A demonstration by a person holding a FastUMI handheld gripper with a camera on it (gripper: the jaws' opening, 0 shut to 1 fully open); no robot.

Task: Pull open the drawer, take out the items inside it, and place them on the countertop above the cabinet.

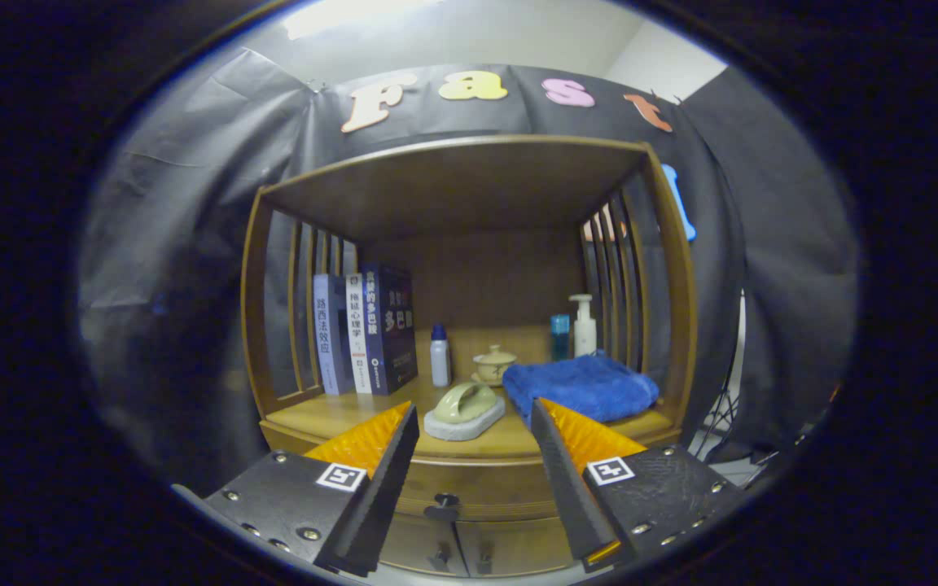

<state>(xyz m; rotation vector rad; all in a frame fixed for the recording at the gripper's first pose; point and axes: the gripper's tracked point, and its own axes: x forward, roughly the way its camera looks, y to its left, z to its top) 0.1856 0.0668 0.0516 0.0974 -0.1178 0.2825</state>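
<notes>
Wooden cabinet (469,480), drawer (469,488) closed, tool (473,419) agape

Way to the drawer knob open, countertop crowded

The gripper (474,411) hangs with fingers spread, and nothing stands between them and the drawer knob (445,502). On the countertop (339,413), a scrub brush (466,410) sits at the front edge and a blue towel (585,387) fills the right side; books (365,330) line the left rails, leaving bare wood at the front left corner.
</notes>
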